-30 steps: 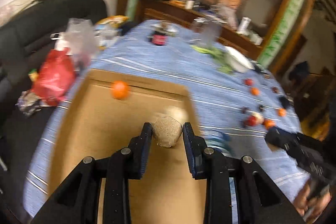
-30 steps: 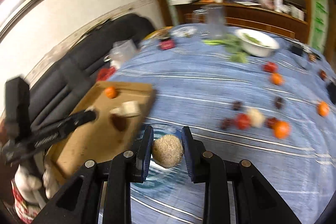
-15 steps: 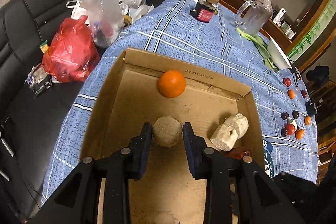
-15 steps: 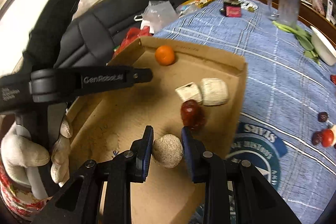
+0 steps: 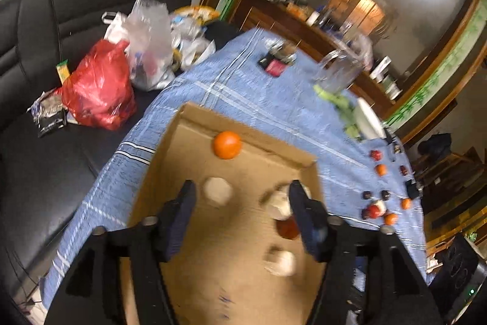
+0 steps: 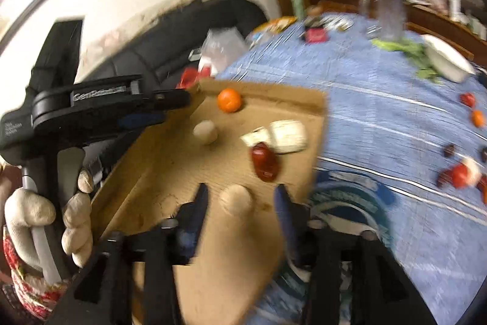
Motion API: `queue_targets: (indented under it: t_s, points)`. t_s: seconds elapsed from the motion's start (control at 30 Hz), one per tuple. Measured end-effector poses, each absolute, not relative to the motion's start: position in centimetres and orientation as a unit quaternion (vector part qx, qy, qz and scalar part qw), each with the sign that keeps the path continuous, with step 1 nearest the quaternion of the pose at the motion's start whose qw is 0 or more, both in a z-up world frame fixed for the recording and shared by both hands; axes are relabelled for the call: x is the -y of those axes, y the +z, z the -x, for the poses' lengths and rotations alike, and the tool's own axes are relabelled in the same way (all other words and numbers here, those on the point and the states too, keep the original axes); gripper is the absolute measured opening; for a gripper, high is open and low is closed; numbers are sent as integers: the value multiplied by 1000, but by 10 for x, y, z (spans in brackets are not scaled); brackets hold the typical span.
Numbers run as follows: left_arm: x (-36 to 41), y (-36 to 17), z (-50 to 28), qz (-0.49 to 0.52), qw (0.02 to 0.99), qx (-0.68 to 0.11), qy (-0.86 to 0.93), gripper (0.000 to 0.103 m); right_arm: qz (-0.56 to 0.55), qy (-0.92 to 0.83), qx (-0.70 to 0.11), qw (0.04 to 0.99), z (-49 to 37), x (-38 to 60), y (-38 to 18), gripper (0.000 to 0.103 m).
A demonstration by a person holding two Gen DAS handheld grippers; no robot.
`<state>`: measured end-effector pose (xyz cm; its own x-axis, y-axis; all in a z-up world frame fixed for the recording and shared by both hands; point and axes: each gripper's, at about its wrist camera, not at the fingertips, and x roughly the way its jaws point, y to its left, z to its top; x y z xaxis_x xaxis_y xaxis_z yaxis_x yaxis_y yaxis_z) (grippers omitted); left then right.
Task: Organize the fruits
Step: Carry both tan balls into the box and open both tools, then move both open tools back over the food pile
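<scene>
Now two round beige fruits [image 5: 217, 191] [image 6: 236, 200] are released inside the shallow brown cardboard box [image 5: 194, 119], both the left gripper [image 5: 240, 213] and the right gripper [image 6: 240, 210] being spread, so another fruit from the blue striped tablecloth [image 5: 268, 99] beside the box must be fetched next.

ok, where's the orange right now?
In the cardboard box, against its far wall: upper centre in the left wrist view, orange; in the right wrist view, beyond the round tan fruit.

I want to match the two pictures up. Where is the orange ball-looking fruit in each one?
Left wrist view: the orange sits near the far wall of the cardboard box, above the middle of the picture.
Right wrist view: the orange is in the box's far corner, left of the picture's middle.
Shared landmark: the white bowl on the blue tablecloth.
</scene>
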<state>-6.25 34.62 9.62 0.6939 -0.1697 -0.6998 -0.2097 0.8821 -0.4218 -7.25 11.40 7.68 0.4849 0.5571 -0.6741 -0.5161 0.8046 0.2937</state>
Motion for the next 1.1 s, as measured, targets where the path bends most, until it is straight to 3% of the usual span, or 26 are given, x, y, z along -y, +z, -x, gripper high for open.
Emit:
queue_targets:
  t_s: [0.1,0.2,0.43,0.57,1.1]
  points:
    - [-314,109,79,241,894,-378,-3,86,-68,278,-389,875,85,-69,83,67]
    - [-270,110,94,244,894,-372,-51,88,-116,243,-395,879,95,-20,81,67]
    - [-176,102,105,233,865,-418,-151,88,-164,133,-353,911,129,85,96,68]
    - [-142,124,121,208,878,-399,-161,88,-213,105,-331,913,147,135,98,69]
    - [-33,134,147,137,876,-414,-205,88,-294,74,-308,902,186,229,80,76]
